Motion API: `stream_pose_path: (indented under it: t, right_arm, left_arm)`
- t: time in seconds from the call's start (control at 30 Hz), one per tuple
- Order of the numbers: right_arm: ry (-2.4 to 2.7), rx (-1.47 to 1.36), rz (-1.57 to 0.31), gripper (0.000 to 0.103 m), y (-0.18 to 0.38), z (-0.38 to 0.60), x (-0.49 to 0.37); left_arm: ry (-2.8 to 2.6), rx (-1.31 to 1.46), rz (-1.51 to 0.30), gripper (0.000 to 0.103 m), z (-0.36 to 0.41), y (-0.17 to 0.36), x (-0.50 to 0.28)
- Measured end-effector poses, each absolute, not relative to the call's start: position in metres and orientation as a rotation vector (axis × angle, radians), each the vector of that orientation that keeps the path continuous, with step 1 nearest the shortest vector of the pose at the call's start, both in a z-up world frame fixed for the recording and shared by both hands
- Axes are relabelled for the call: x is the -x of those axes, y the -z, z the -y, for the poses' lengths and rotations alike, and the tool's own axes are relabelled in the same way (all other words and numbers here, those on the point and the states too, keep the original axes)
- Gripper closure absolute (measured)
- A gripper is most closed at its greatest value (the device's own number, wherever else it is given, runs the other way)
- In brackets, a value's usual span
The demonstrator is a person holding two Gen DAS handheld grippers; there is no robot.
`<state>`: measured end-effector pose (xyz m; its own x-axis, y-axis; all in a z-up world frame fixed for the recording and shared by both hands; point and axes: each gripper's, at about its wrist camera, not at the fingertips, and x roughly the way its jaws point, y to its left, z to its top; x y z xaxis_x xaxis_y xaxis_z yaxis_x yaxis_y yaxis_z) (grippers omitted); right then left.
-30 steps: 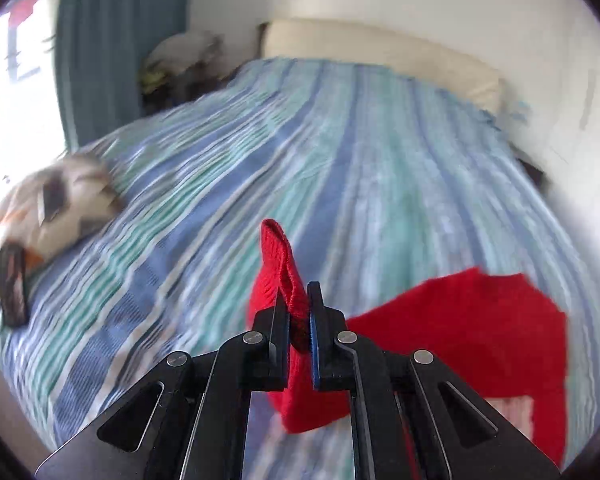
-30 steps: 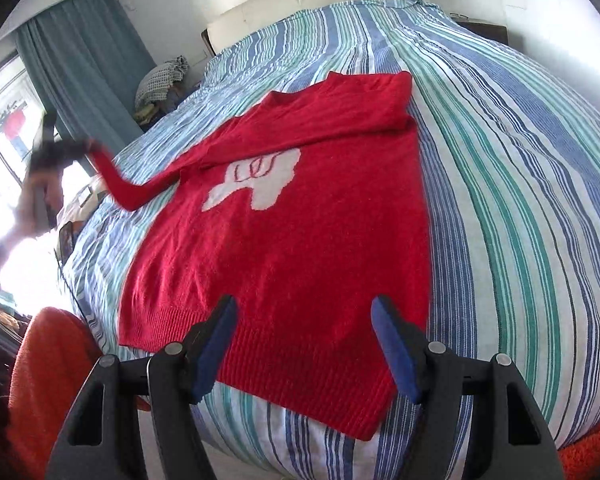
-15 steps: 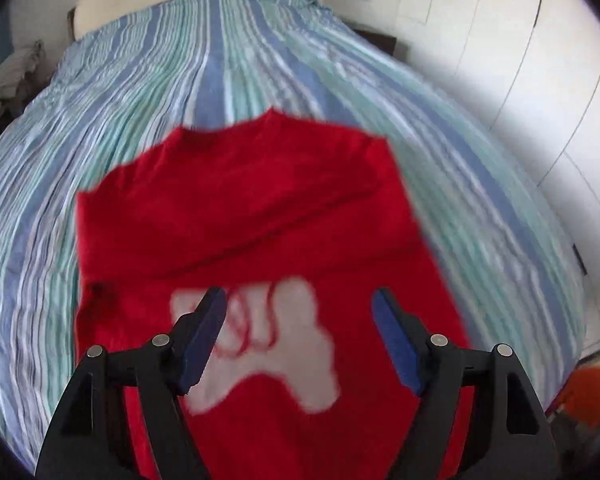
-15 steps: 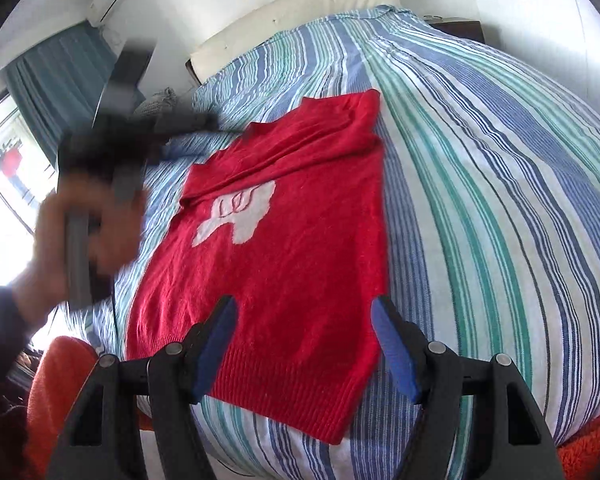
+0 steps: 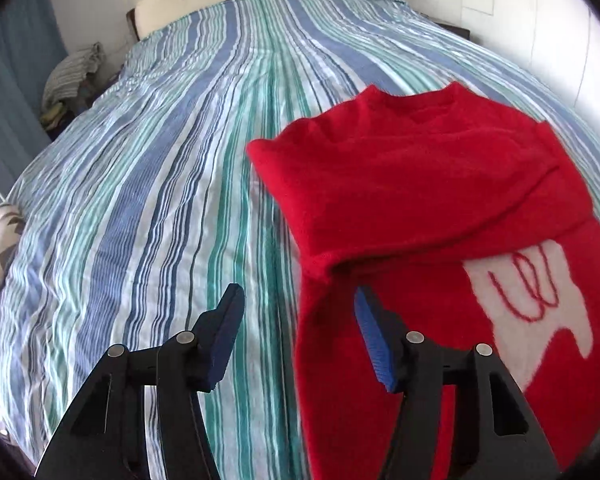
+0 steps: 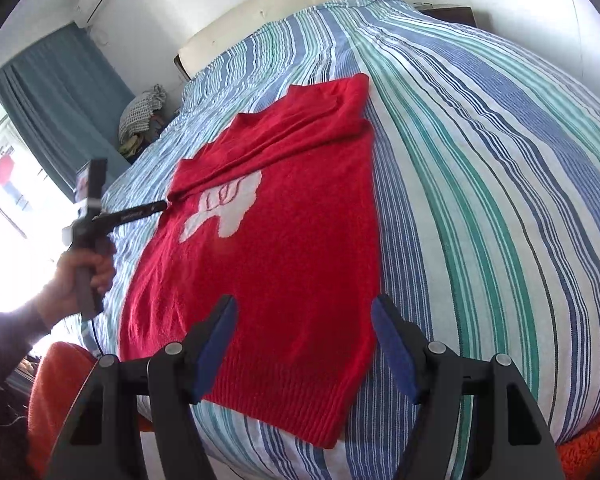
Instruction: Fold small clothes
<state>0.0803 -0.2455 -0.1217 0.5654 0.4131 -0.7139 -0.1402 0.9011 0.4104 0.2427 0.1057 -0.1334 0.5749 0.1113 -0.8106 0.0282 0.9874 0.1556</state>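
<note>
A red knitted sweater [image 6: 300, 232] with a white motif [image 6: 228, 208] lies flat on the striped bed [image 6: 480, 160], both sleeves folded across its chest. In the left wrist view the sweater [image 5: 420, 184] fills the right half. My left gripper [image 5: 298, 300] hangs low over its left edge, just below the folded sleeve's cuff [image 5: 320, 264]. Its jaws are closing with that edge between them, and the pads do not press on it. The right wrist view shows the left gripper [image 6: 162, 205] in a hand [image 6: 84, 272]. My right gripper [image 6: 304, 308] stands open above the hem, holding nothing.
A cream headboard [image 6: 280, 12] ends the bed at the far side. Bundled clothes [image 6: 140, 116] sit by a teal curtain [image 6: 60, 100] at the back left. A patterned cushion [image 5: 0, 248] lies at the bed's left edge. Orange fabric [image 6: 60, 380] shows below the near edge.
My left gripper let go of the sleeve, which now lies across the chest. It opened, swung over the sweater and dropped to its left edge. The right gripper hardly moved.
</note>
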Motion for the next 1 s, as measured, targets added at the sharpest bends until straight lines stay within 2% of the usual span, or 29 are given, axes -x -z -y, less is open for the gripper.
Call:
stream_pose_path:
  t: [0.07, 0.1, 0.13, 0.2, 0.37, 0.53, 0.63, 0.73, 0.87, 0.9, 1.0]
  right_arm:
    - [-0.324, -0.314, -0.922, 0.034, 0.122, 0.245, -0.079]
    - [-0.32, -0.31, -0.924, 0.034, 0.123, 0.244, -0.079]
    - [-0.316, -0.307, -0.925, 0.034, 0.123, 0.244, -0.079]
    - [-0.313, -0.306, -0.928, 0.034, 0.124, 0.244, -0.08]
    - [-0.336, -0.302, -0.945, 0.034, 0.129, 0.24, -0.086]
    - [-0.356, -0.301, -0.937, 0.034, 0.128, 0.24, -0.084]
    - [-0.354, -0.325, -0.927, 0.034, 0.126, 0.245, -0.083]
    - [-0.347, -0.346, -0.921, 0.034, 0.127, 0.25, -0.084]
    - [-0.357, -0.346, -0.936, 0.034, 0.13, 0.247, -0.089]
    - [-0.357, -0.338, -0.94, 0.034, 0.131, 0.245, -0.09]
    - [-0.353, -0.319, -0.937, 0.034, 0.129, 0.243, -0.088]
  left_arm:
    - [-0.103, -0.189, -0.965, 0.058, -0.101, 0.149, -0.249]
    - [-0.098, -0.169, -0.978, 0.089, -0.103, 0.155, -0.252]
    - [-0.084, -0.106, -0.982, 0.098, -0.11, 0.157, -0.252]
    - [-0.119, 0.018, -0.946, 0.098, -0.128, 0.153, -0.244]
    - [-0.111, 0.0, -0.974, 0.098, -0.126, 0.16, -0.241]
    - [-0.096, 0.126, -1.006, 0.091, -0.142, 0.157, -0.232]
    - [-0.06, 0.061, -1.012, 0.09, -0.139, 0.138, -0.211]
    - [-0.026, 0.047, -0.939, 0.09, -0.138, 0.108, -0.199]
    - [0.055, 0.11, -0.872, 0.091, -0.122, 0.08, -0.226]
    - [0.078, 0.113, -0.876, 0.096, -0.113, 0.081, -0.237]
    - [0.086, 0.081, -0.912, 0.098, -0.093, 0.103, -0.262]
